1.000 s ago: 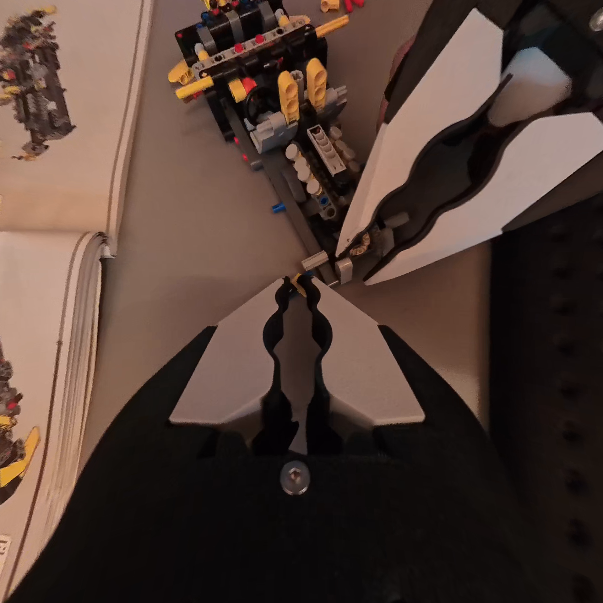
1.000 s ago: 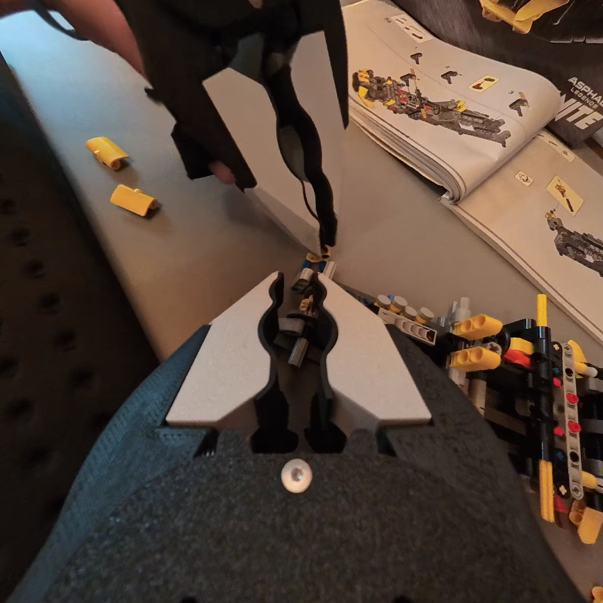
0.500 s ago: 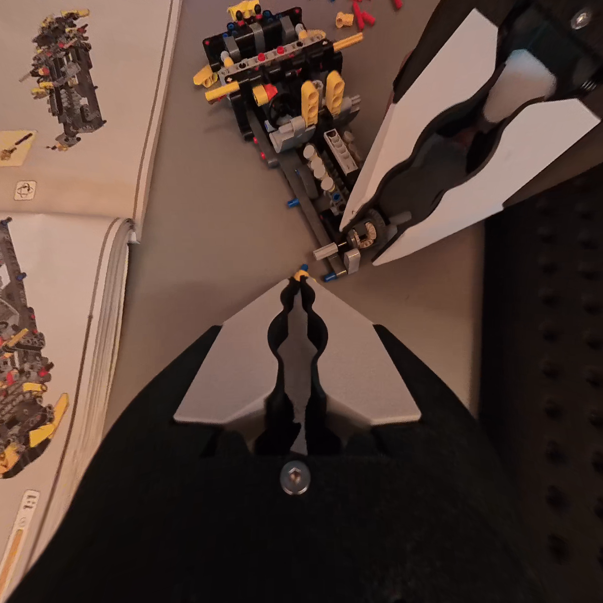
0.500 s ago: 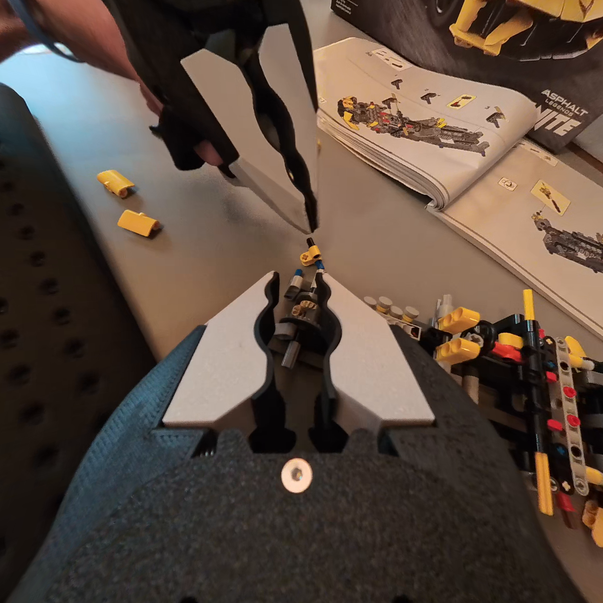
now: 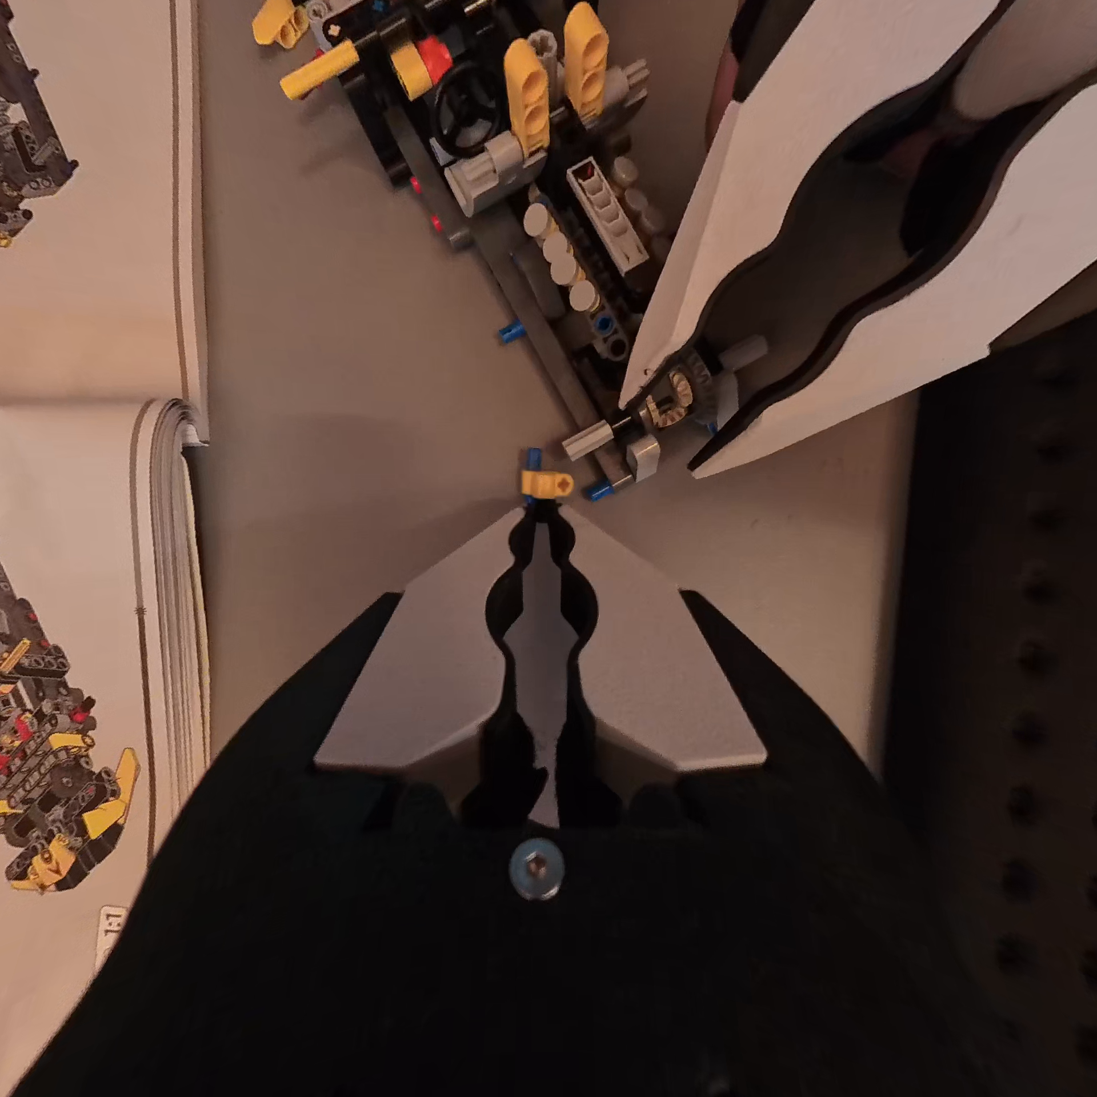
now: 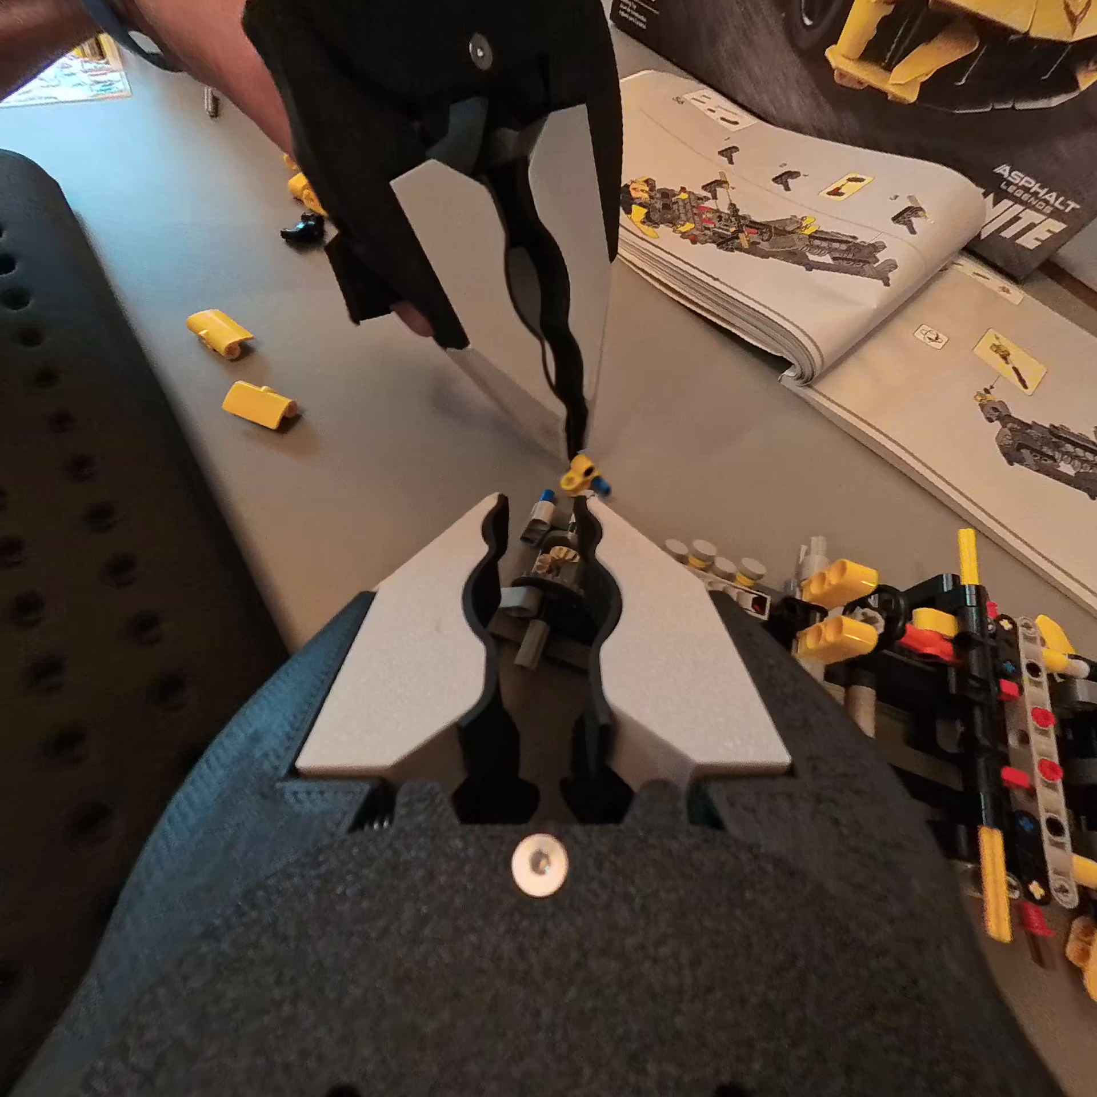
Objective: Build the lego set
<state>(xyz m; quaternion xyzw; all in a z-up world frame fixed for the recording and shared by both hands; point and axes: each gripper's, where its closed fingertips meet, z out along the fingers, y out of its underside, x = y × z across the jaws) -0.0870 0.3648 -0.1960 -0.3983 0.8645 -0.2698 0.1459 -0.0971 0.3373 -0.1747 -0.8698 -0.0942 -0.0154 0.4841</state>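
The half-built black, grey and yellow lego model (image 5: 475,119) lies on the grey table; it also shows in the right wrist view (image 6: 890,653). My right gripper (image 6: 543,504) is closed around the model's narrow end, where a tan gear (image 6: 555,561) sits between its fingers; this gripper also shows in the left wrist view (image 5: 665,436). My left gripper (image 5: 543,516) is shut on a small yellow connector with a blue pin (image 5: 543,484). It holds the connector just off the model's end, close to a blue pin there. The left gripper (image 6: 579,454) points down at that spot.
An open instruction booklet (image 5: 89,237) lies left of the model, with the set's box (image 6: 890,59) behind it. Two yellow curved pieces (image 6: 258,403) and a small black piece (image 6: 303,228) lie loose on the table. A dark perforated mat (image 5: 1009,653) borders the table. One gripper's finger ends stand about 4 cm off the other's.
My left gripper drew back a little from the model's end, then came in lower and closer with the yellow connector. My right gripper has stayed on the model's end.
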